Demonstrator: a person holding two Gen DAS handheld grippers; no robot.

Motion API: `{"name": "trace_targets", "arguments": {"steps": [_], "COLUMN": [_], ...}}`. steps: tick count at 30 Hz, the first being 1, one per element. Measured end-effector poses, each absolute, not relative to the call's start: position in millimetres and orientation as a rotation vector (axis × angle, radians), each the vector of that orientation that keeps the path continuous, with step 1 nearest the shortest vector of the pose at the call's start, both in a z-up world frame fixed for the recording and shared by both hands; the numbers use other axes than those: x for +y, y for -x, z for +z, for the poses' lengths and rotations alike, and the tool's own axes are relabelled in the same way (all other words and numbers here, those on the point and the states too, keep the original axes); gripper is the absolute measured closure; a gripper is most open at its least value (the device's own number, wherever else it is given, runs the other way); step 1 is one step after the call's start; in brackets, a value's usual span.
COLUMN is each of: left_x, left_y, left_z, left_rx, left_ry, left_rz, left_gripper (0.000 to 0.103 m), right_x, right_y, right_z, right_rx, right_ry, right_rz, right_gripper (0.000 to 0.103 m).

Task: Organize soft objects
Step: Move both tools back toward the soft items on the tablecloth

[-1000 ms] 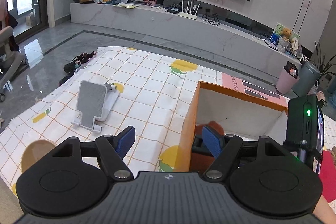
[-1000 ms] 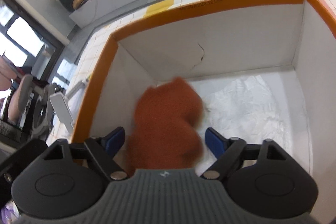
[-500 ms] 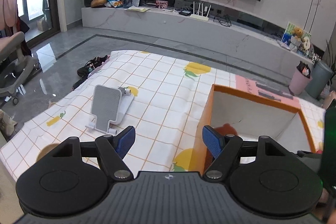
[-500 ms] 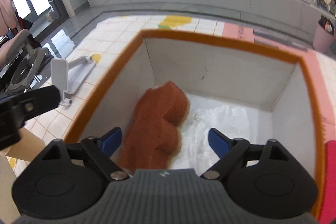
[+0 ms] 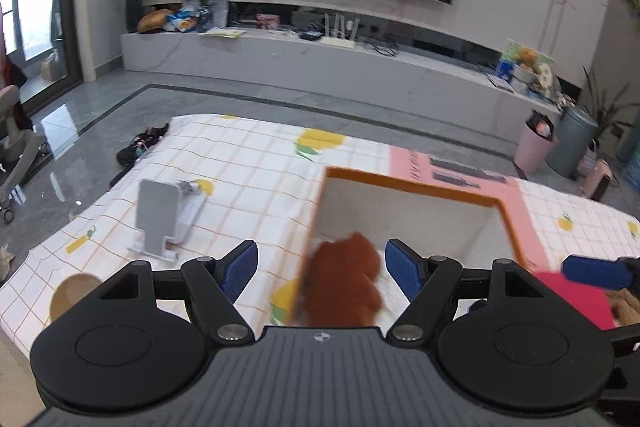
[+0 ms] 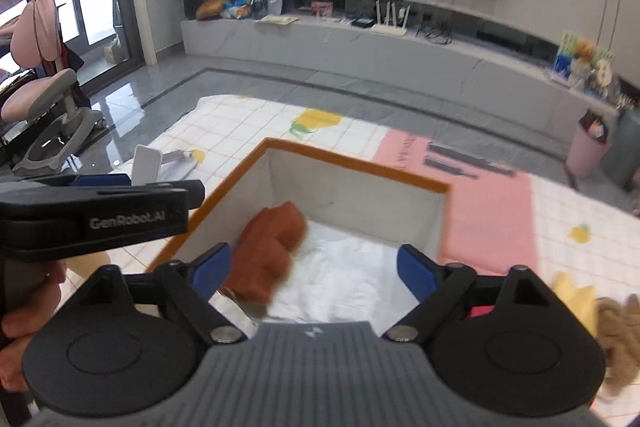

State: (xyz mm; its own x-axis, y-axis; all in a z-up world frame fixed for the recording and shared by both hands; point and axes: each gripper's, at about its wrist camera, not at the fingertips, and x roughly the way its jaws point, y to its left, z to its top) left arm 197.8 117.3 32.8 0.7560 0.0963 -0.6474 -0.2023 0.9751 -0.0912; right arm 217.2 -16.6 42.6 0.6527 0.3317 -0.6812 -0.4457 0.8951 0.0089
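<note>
An orange-rimmed box (image 6: 352,159) with white inner walls stands on the checked tablecloth. Inside it lie a rust-brown plush (image 6: 272,247) against the left wall and a white cloth (image 6: 340,279). The box (image 5: 412,183) and the plush (image 5: 344,279) also show in the left wrist view. My right gripper (image 6: 314,267) is open and empty, above the box's near edge. My left gripper (image 5: 320,269) is open and empty, over the box's left near corner. A pink soft thing (image 5: 576,295), a yellow one (image 6: 572,291) and a tan plush (image 6: 620,331) lie right of the box.
A grey phone stand (image 5: 160,219) lies on the tablecloth left of the box. A pink mat (image 6: 492,207) holds dark flat items behind the box. A tan round thing (image 5: 72,295) sits at the table's near left edge. An office chair (image 6: 48,115) stands on the floor to the left.
Both grippers have pulled back and up from the box. The right gripper let go of the brown plush, which now rests inside the box.
</note>
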Motion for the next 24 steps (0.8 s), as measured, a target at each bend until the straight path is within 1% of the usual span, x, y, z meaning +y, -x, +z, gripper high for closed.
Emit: {"name": "trace_targets", "arguments": {"steps": [6,12,20,24], "left_x": [74,25,-43,-63], "left_y": [-182,-173,-147,-136], "left_z": [41,32,14,1], "left_rx": [0.678,0.684,0.737,0.731], "left_ry": [0.074,0.012,0.006,0.011], "left_rz": [0.062,-0.016,-0.243,-0.268], "left_gripper": [0.017,0.017,0.017,0.017], "right_x": [-55,-104,-174,-204], "right_y": [-179,-149,-108,-104], "right_z": [56,53,13,-3], "right_rx": [0.706,0.719,0.695,0.735], "right_ry": [0.198,0.176,0.042,-0.005], "right_rz": [0.407,0.32,0.114,0.056], "right_gripper": [0.012,0.011,0.01,0.01]}}
